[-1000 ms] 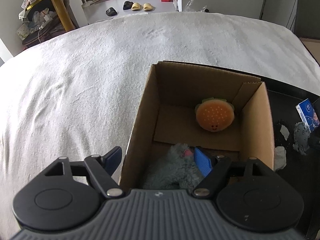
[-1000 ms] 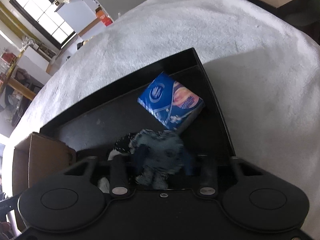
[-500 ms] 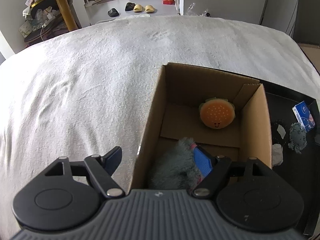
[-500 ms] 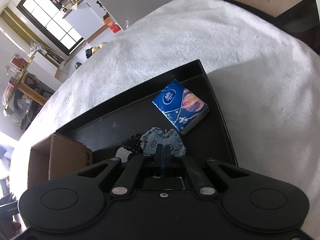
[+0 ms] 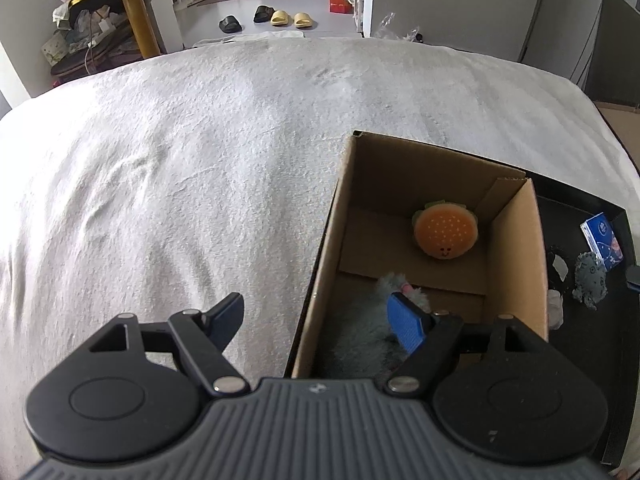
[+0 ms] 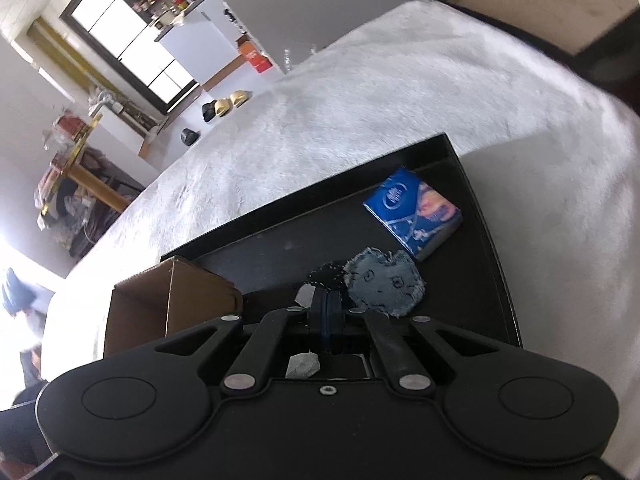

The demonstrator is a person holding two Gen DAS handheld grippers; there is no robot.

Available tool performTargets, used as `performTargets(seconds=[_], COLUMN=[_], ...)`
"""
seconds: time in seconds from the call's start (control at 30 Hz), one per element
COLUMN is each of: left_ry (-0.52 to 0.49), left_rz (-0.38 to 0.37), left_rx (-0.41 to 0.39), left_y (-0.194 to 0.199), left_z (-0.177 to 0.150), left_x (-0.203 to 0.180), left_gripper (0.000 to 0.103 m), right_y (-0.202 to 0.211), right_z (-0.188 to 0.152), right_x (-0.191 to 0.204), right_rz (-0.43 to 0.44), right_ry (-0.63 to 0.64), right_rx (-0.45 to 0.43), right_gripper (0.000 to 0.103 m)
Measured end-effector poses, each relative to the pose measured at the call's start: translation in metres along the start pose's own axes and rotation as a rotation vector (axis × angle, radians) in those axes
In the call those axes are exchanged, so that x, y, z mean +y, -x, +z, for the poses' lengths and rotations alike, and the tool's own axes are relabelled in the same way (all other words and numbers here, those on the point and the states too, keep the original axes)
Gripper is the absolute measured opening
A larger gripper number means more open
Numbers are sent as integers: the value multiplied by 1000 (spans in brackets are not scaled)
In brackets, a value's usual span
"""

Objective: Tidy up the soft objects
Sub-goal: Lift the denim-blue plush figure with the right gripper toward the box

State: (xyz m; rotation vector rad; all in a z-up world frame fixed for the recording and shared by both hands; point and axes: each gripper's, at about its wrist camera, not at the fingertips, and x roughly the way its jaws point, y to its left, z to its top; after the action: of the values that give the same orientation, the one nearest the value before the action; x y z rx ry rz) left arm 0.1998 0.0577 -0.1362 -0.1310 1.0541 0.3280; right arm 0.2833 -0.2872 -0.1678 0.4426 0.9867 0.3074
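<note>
White textured bedcover over bed; slippers on floor beyond. Cardboard box holds burger plush, grey fluffy toy. Black tray holds tissue pack. Left gripper jaws apart; right gripper clamped on denim plush.

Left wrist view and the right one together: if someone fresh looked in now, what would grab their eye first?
Probably the orange burger plush at the far end of the open cardboard box, with a grey fluffy toy nearer, under the open left tongs. Next, the black tray beside the box, holding a blue tissue pack and a frayed denim plush. The right tongs look shut on the plush's dark edge.
</note>
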Motion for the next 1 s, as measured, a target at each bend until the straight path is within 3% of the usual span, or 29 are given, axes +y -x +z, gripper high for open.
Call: performTargets(seconds=[0.13,0.2,0.23,0.43,0.7,1.0], left_ry=[4,-6,-11,-32,-50,-41], left_rz=[-2,-1,0,-5,20,34], left_rx=[0,0,1,7,24,48], left_y=[-2,-3,-4,-14,-32,-42], left_z=[0,1,1,6,12,15], left_x=[4,3,3,-7,-18,-21], left_gripper=[77,77,77,77,77,77], right_y=[-14,-21,-24,-38,-57,-71], right_z=[6,9,9,10,13,7], right_x=[-7,-12,-14,-27,-37,-33], right_rz=[-2,-24,-34,-44,-74,-93], right_ry=[-50,-69,-78,-106,-100,7], right_rx=[27,29,30,49,70,68], right_gripper=[14,36,39,44,65,71])
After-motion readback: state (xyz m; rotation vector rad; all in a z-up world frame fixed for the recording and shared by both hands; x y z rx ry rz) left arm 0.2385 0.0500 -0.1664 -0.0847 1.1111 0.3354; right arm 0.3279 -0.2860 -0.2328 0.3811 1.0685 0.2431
